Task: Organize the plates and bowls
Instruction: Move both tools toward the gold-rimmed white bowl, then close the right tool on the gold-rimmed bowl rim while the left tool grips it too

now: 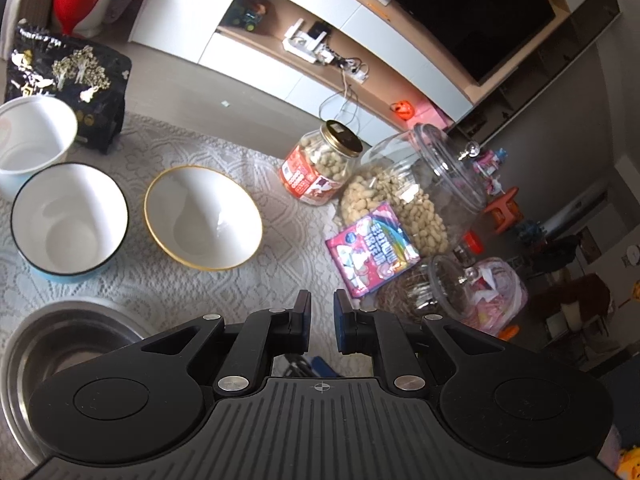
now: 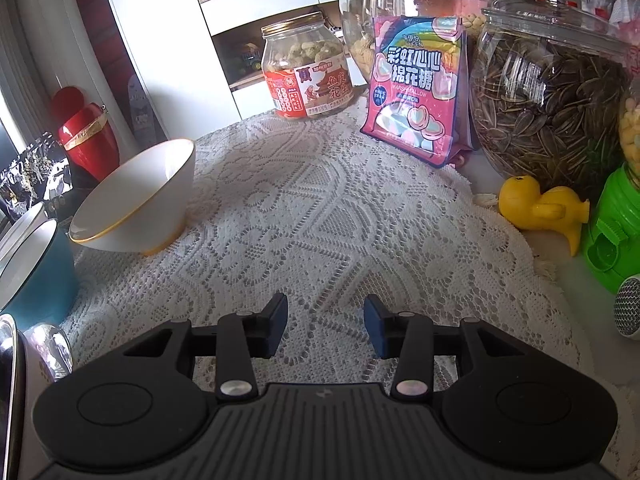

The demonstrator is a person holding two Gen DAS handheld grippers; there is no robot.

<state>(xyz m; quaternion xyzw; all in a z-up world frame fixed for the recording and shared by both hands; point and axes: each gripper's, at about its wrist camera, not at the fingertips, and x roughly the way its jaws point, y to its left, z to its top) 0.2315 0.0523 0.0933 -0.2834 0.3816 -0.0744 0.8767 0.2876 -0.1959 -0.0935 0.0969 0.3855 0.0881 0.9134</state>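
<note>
Bowls wait, both claws empty
Left claw (image 1: 322, 322) nearly pressed together, right claw (image 2: 325, 330) spread; gold-rimmed bowl (image 1: 203, 217) at ten o'clock could slip from a rim pinch.

Open lace cloth (image 2: 320, 208) mid, jars (image 2: 548, 92) rt, bowls (image 2: 136, 200) lt

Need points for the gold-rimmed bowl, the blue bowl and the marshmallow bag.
gold-rimmed bowl (image 1: 208, 216), left wrist view, on its white inner wall.
blue bowl (image 1: 70, 216), left wrist view, on its white interior.
marshmallow bag (image 2: 416, 92), right wrist view, on the pink front panel.
</note>
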